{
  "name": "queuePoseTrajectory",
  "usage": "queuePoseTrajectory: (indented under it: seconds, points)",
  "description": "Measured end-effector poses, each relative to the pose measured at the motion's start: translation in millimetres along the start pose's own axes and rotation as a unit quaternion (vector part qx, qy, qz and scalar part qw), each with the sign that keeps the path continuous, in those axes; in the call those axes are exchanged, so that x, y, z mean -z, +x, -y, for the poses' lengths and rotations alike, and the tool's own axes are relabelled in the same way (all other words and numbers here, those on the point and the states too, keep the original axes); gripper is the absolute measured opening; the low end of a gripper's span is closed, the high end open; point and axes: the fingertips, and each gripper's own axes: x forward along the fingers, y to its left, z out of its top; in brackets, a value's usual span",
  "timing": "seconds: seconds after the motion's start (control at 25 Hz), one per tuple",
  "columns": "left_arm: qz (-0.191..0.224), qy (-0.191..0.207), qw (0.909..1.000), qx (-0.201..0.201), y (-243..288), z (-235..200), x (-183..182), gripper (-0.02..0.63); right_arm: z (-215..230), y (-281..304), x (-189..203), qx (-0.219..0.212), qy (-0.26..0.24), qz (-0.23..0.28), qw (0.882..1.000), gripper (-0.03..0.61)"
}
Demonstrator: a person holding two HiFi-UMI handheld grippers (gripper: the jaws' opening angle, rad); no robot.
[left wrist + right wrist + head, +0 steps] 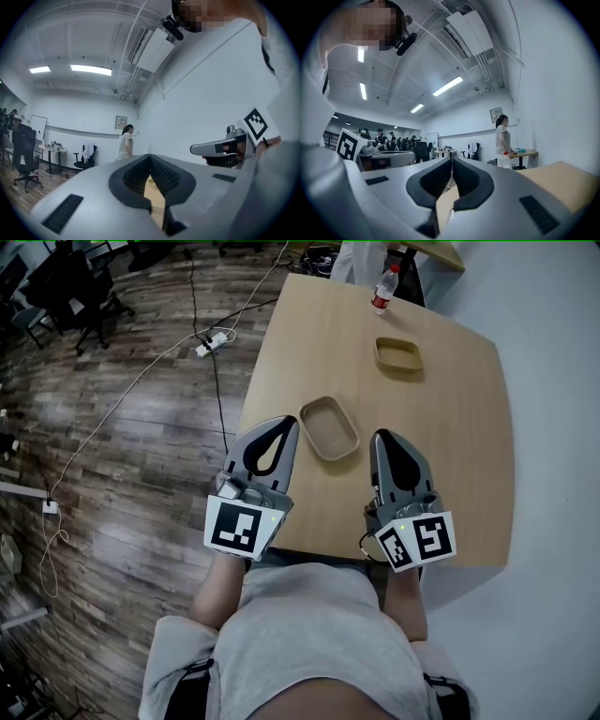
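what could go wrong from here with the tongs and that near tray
1. Both the left tongs and the right tongs are shut, so moving in like this would likely shove the near tray rather than grip it.
2. That tray lies toward the left side of the table; a push from the right might slide it toward the edge.
3. The bottle stands upright by the far edge, behind the far tray; a long reach there could tip it.

Bright ceiling strip lighting, soft shadows, strong fisheye edges.

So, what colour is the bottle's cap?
The bottle cap is red; the head view shows it best.
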Motion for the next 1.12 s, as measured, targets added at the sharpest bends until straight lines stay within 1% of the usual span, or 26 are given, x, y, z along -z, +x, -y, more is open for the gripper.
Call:
queuePoseTrajectory:
  seconds: [0.44,1.12]
  points:
    - [-0.012,-0.003,0.9984,-0.055,15.8,2.3,10.0,0.015,24.4,21.9,9.8,-0.058,0.004,-0.023,0.998,0.012]
    - [-0.058,-0.019,0.9903,-0.125,23.4,11.6,44.6,0.015,59.1,44.5,61.3,-0.113,0.04,-0.089,0.989,0.012]
